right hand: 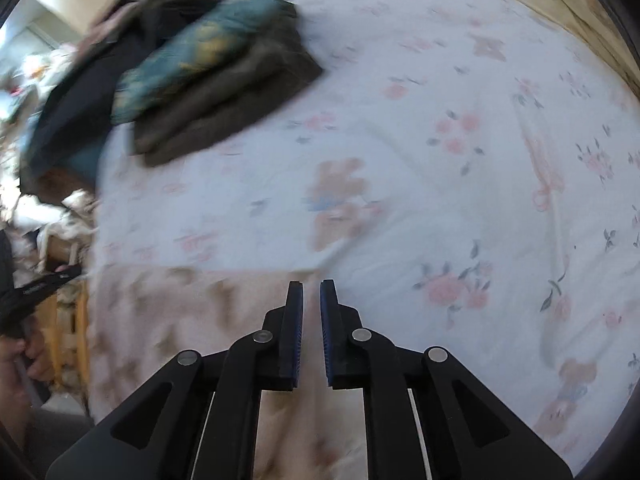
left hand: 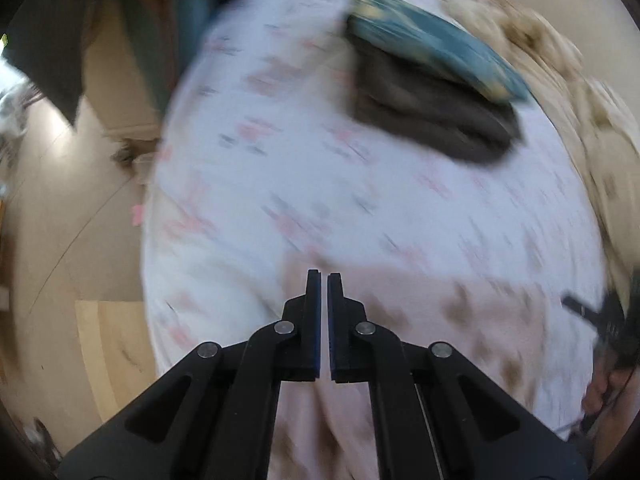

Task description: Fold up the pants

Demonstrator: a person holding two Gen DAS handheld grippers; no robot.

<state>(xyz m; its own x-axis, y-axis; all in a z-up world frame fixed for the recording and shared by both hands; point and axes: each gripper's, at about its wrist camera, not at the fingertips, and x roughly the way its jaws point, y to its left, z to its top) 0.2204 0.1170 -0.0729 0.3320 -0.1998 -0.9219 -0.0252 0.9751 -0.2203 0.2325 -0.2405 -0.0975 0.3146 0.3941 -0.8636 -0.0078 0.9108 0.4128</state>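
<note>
Left wrist view, blurred. Left gripper at lower centre, jaws nearly together with only a slit between, nothing clamped. Beneath and right of it, pale pink pants with brown print lie on the floral bedsheet. Upper right: dark folded garment with a teal one on top.

Right wrist view. Right gripper lower centre, jaws slightly apart, empty. Pants at lower left on the bedsheet. Dark garment and teal garment upper left.
</note>
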